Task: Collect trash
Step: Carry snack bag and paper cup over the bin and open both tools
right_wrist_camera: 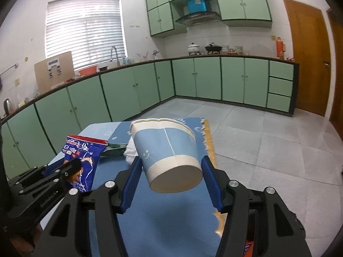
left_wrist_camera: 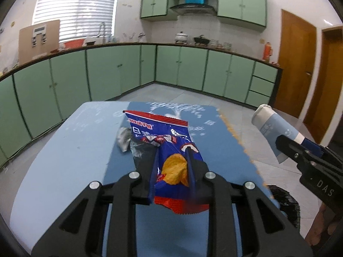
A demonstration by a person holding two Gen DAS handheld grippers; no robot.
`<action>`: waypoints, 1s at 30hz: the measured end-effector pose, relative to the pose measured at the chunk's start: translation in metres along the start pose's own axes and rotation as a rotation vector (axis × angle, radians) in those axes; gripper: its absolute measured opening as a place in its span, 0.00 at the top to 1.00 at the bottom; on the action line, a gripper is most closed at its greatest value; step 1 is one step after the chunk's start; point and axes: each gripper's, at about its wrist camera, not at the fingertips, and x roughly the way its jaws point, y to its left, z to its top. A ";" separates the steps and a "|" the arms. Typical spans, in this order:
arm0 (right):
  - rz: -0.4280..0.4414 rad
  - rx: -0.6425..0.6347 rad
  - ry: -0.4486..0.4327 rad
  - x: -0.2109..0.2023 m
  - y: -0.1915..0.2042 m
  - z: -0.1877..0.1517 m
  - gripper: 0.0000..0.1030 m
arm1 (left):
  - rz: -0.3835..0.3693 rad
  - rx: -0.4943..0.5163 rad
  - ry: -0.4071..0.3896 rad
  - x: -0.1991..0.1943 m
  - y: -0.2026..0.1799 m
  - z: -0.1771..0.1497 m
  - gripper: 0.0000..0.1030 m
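Observation:
My left gripper (left_wrist_camera: 172, 150) is shut on a blue and red snack bag (left_wrist_camera: 169, 150) and holds it above the blue table (left_wrist_camera: 64, 150). The same bag (right_wrist_camera: 82, 150) shows at the left of the right wrist view, in the left gripper (right_wrist_camera: 70, 167). My right gripper (right_wrist_camera: 171, 162) is shut on a blue and white paper cup (right_wrist_camera: 167, 152), tilted with its base toward the camera, above the table (right_wrist_camera: 150, 224). The cup (left_wrist_camera: 276, 132) and the right gripper (left_wrist_camera: 287, 147) also show at the right of the left wrist view. A crumpled silver wrapper (left_wrist_camera: 124, 139) lies on the table.
A darker blue mat (left_wrist_camera: 214, 132) with a fringed edge covers the table's right part. A black trash bag (left_wrist_camera: 285, 203) sits below the table's right edge. A green packet (right_wrist_camera: 114, 150) and white crumpled paper (right_wrist_camera: 129, 152) lie behind the cup. Green cabinets line the walls.

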 end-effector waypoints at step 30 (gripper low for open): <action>-0.447 0.243 0.056 -0.117 -0.200 -0.085 0.45 | -0.504 0.278 0.097 0.030 -0.264 -0.069 0.77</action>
